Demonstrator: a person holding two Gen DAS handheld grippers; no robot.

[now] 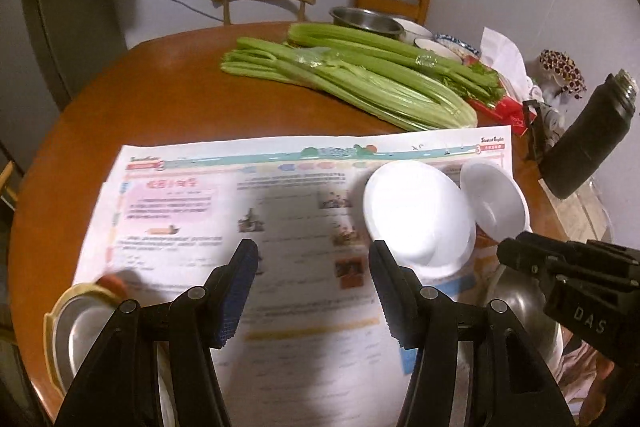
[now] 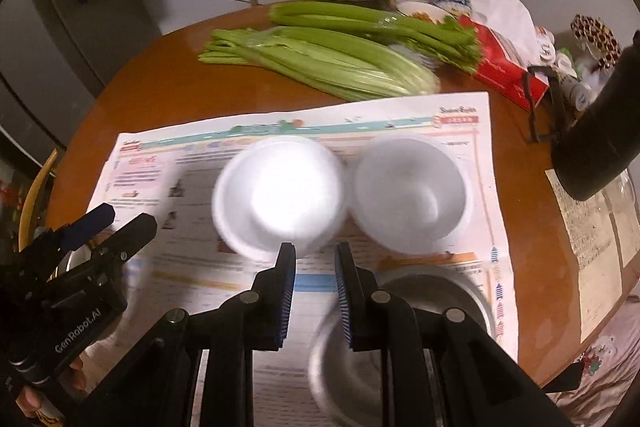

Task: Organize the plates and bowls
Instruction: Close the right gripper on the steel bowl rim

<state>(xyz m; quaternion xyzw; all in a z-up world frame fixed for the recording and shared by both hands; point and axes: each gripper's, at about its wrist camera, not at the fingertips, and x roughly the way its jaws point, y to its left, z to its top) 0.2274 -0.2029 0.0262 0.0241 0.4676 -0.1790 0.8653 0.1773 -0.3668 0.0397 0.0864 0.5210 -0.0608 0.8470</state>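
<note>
Brown round table (image 1: 168, 99), newspaper (image 1: 192, 211), left tool (image 1: 312, 291) wide, right tool (image 2: 314, 291) narrow, both empty

our round wooden desk (image 1: 168, 99) has a newspaper (image 1: 192, 195), celery (image 1: 352, 83) and a black flask (image 1: 584, 143) lying on it.

- You have two plain white bowls (image 2: 280, 195) (image 2: 412, 193) at twelve o'clock.
- Your newspaper (image 2: 200, 291) is white, printed pink and teal.
- Green celery (image 2: 320, 63) lies beyond on your brown bench (image 2: 160, 87).
- Your tongs (image 2: 314, 295) are black, with blue pads.
</note>
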